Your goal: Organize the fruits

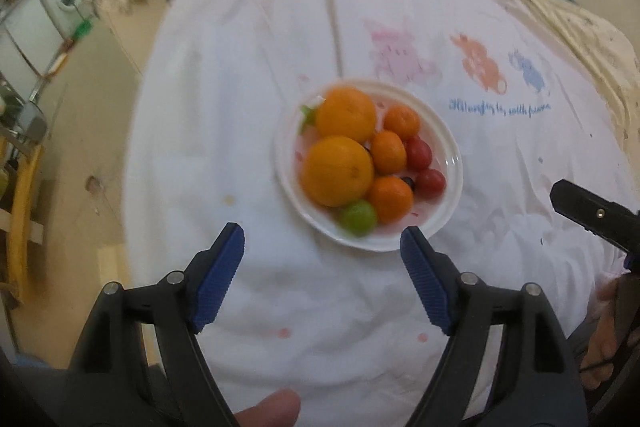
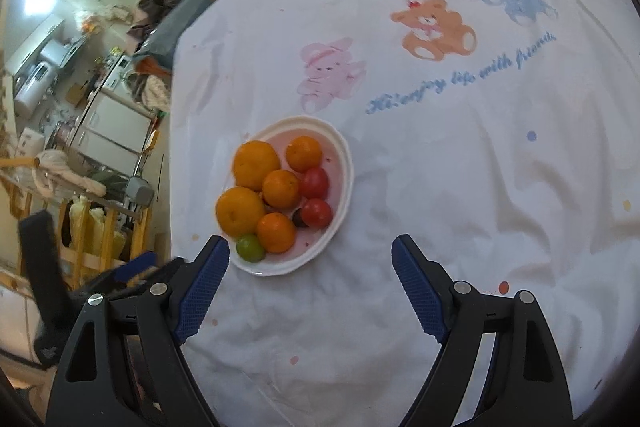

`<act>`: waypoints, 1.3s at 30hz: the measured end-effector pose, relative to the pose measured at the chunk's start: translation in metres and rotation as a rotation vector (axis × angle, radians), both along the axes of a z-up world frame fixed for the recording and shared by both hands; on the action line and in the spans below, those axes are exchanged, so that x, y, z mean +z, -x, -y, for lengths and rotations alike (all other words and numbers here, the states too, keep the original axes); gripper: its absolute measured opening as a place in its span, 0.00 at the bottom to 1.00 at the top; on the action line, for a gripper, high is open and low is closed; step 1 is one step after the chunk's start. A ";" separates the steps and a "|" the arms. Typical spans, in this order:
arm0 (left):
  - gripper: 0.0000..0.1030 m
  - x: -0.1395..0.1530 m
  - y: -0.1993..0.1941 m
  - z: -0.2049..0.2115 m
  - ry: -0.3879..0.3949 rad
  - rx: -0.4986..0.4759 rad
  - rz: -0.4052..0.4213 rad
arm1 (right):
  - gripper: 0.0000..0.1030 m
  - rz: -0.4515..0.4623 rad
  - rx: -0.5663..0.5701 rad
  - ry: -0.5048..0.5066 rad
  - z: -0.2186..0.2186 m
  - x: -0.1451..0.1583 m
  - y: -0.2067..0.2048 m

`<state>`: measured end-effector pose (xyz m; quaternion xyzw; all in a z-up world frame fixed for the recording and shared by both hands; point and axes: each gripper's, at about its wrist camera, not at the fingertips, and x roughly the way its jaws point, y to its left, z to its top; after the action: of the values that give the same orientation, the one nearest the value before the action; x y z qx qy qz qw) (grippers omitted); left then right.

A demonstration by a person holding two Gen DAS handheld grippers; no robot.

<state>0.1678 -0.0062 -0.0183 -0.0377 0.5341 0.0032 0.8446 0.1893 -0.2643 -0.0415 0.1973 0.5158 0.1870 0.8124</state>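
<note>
- Fruits [image 1: 352,163] sit piled in 1 white plate [image 1: 448,147] near the table's [image 1: 240,87] left edge, gathered for sorting.
- Left tool [image 1: 322,239] and right tool [image 2: 310,251] hover released, jaws spread, empty, ready to pick.

A small dark fruit [image 2: 299,218] is lying mostly hidden between an orange [image 2: 276,232] and a red tomato [image 2: 317,213]; the green fruit [image 1: 358,217] by the plate's [image 1: 451,169] near rim is showing blurred.

One white plate [image 2: 345,163] holds two large oranges [image 2: 256,165], three small mandarins [image 2: 281,188], two red cherry tomatoes [image 2: 315,183], one green fruit [image 2: 250,248] and one dark berry [image 2: 299,219], half hidden.
</note>
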 end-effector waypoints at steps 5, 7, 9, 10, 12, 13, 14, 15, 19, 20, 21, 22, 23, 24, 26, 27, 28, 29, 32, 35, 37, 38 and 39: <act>0.76 0.022 0.033 -0.027 0.031 0.061 0.100 | 0.87 0.103 0.025 0.069 -0.015 0.014 0.023; 0.79 0.028 0.045 -0.028 0.019 0.070 0.142 | 0.90 0.158 0.033 0.101 -0.022 0.022 0.035; 0.82 0.030 0.057 -0.028 0.025 0.067 0.171 | 0.93 0.210 0.039 0.133 -0.029 0.029 0.047; 0.82 0.031 0.063 -0.027 0.026 0.060 0.183 | 0.94 0.230 0.041 0.143 -0.032 0.031 0.052; 0.84 0.032 0.072 -0.024 0.020 0.052 0.206 | 0.96 0.276 0.042 0.171 -0.037 0.037 0.064; 0.89 0.034 0.077 -0.024 0.021 0.050 0.225 | 0.96 0.292 0.040 0.183 -0.040 0.039 0.069; 0.95 0.035 0.079 -0.023 0.022 0.049 0.236 | 0.99 0.312 0.035 0.197 -0.042 0.040 0.076; 0.98 0.038 0.083 -0.023 0.019 0.052 0.258 | 1.00 0.324 0.029 0.205 -0.043 0.041 0.081; 0.99 0.042 0.088 -0.022 0.003 0.052 0.298 | 1.00 0.364 0.004 0.236 -0.047 0.038 0.096; 1.00 0.041 0.088 -0.022 0.004 0.050 0.298 | 1.00 0.370 0.000 0.247 -0.048 0.037 0.099; 1.00 0.041 0.088 -0.021 0.004 0.050 0.298 | 1.00 0.374 -0.003 0.253 -0.049 0.036 0.100; 1.00 0.039 0.087 -0.021 0.011 0.051 0.298 | 1.00 0.378 -0.006 0.260 -0.050 0.036 0.101; 1.00 0.039 0.087 -0.021 0.018 0.052 0.297 | 1.00 0.380 -0.011 0.266 -0.050 0.036 0.100; 1.00 0.037 0.087 -0.021 0.027 0.051 0.293 | 1.00 0.382 -0.015 0.269 -0.050 0.036 0.100; 1.00 0.035 0.087 -0.020 0.028 0.054 0.288 | 1.00 0.385 -0.024 0.274 -0.049 0.036 0.098; 1.00 0.033 0.086 -0.018 0.024 0.052 0.286 | 1.00 0.384 -0.029 0.275 -0.049 0.036 0.097; 1.00 0.033 0.086 -0.017 0.022 0.047 0.282 | 1.00 0.382 -0.036 0.273 -0.048 0.036 0.096; 1.00 0.032 0.086 -0.016 0.023 0.044 0.281 | 1.00 0.380 -0.039 0.270 -0.047 0.036 0.096; 1.00 0.032 0.086 -0.014 0.023 0.043 0.281 | 1.00 0.379 -0.047 0.264 -0.046 0.035 0.094; 1.00 0.034 0.086 -0.016 0.031 0.051 0.286 | 1.00 0.379 -0.044 0.270 -0.046 0.036 0.093; 1.00 0.034 0.087 -0.017 0.032 0.057 0.287 | 1.00 0.381 -0.045 0.270 -0.046 0.036 0.093; 1.00 0.033 0.086 -0.017 0.031 0.059 0.285 | 1.00 0.381 -0.045 0.271 -0.046 0.036 0.093; 1.00 0.033 0.085 -0.016 0.031 0.059 0.282 | 1.00 0.382 -0.046 0.273 -0.046 0.036 0.093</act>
<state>0.0824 0.0103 0.0148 -0.0667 0.4087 0.0145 0.9101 0.0960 -0.2186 -0.0052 0.0583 0.3686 0.1310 0.9185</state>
